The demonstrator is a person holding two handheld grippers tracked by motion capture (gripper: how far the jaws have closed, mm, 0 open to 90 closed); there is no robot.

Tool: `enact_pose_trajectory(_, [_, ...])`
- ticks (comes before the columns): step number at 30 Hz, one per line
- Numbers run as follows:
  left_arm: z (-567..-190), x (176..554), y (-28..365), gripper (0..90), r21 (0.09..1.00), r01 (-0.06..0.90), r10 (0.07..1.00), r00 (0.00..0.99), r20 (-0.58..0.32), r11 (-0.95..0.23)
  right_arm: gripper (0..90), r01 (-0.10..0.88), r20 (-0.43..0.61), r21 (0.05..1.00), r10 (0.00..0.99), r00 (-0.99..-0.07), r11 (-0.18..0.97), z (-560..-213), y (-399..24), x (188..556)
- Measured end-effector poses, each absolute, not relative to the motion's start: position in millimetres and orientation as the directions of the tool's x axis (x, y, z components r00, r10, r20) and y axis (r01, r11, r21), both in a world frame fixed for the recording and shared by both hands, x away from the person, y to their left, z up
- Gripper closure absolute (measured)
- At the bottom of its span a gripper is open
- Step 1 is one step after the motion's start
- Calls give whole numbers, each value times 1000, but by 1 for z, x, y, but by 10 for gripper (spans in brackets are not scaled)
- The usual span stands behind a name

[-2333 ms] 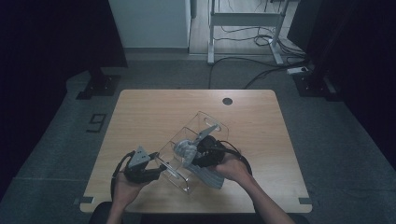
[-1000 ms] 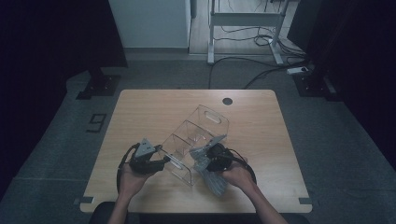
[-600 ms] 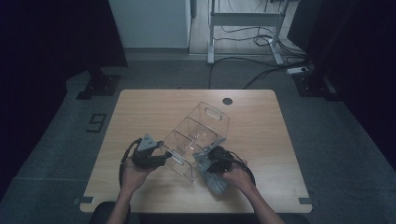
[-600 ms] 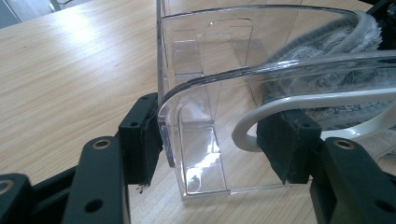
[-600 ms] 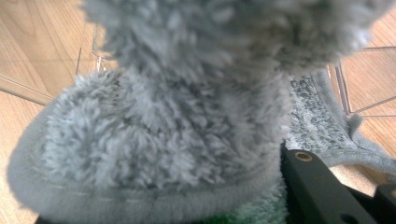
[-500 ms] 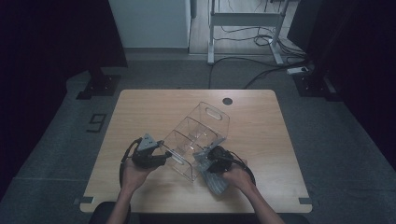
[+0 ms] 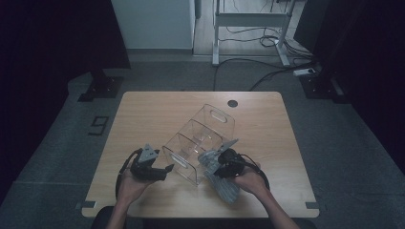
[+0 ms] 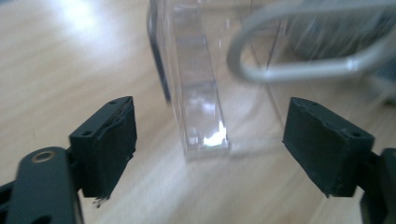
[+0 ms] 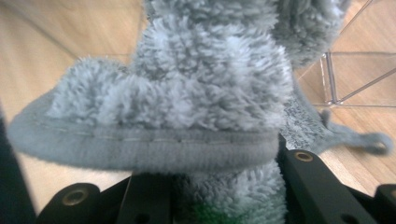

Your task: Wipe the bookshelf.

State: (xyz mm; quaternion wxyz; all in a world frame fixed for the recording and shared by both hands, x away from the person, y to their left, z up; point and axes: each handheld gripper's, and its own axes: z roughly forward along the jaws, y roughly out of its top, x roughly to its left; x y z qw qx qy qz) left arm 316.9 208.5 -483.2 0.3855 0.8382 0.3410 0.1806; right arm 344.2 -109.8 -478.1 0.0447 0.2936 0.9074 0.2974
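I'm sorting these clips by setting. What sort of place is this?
Probably a lab or recording room, not a home: a lone wooden table stands on grey carpet between dark curtains, and loose cables with a power strip lie under a metal frame behind it.

The left gripper [image 7: 165,169] has just been opening, its fingers [image 8: 109,140] wide apart and bare. The right gripper [image 7: 217,167] has its fingers clamped, both forearms low.

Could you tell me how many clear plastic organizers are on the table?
1. The clear organizer lies on the wooden table, running diagonally between the two grippers, its handle end toward the far edge. None other visible.
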Motion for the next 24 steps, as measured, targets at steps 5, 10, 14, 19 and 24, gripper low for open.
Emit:
enact_pose_trajectory(5, [-494, 305, 219, 138, 748, 463, 716, 698, 23, -476, 654, 494, 99, 571, 542, -834, 656, -454, -113, 339])
enact_pose_trajectory(10, [-507, 300, 229, 93, 715, 496, 718, 696, 11, -492, 654, 486, 98, 564, 530, -842, 668, -430, -114, 336])
enact_pose_trajectory(14, [-520, 302, 237, 54, 681, 523, 720, 694, 9, -512, 654, 477, 98, 562, 519, -849, 675, -410, -112, 336])
enact_pose_trajectory(19, [-529, 304, 235, 0, 649, 525, 712, 701, 37, -551, 653, 467, 97, 554, 503, -859, 689, -387, -105, 340])
enact_pose_trajectory(24, [-535, 306, 235, 0, 621, 536, 710, 703, 47, -572, 653, 455, 96, 550, 488, -868, 700, -366, -91, 347])
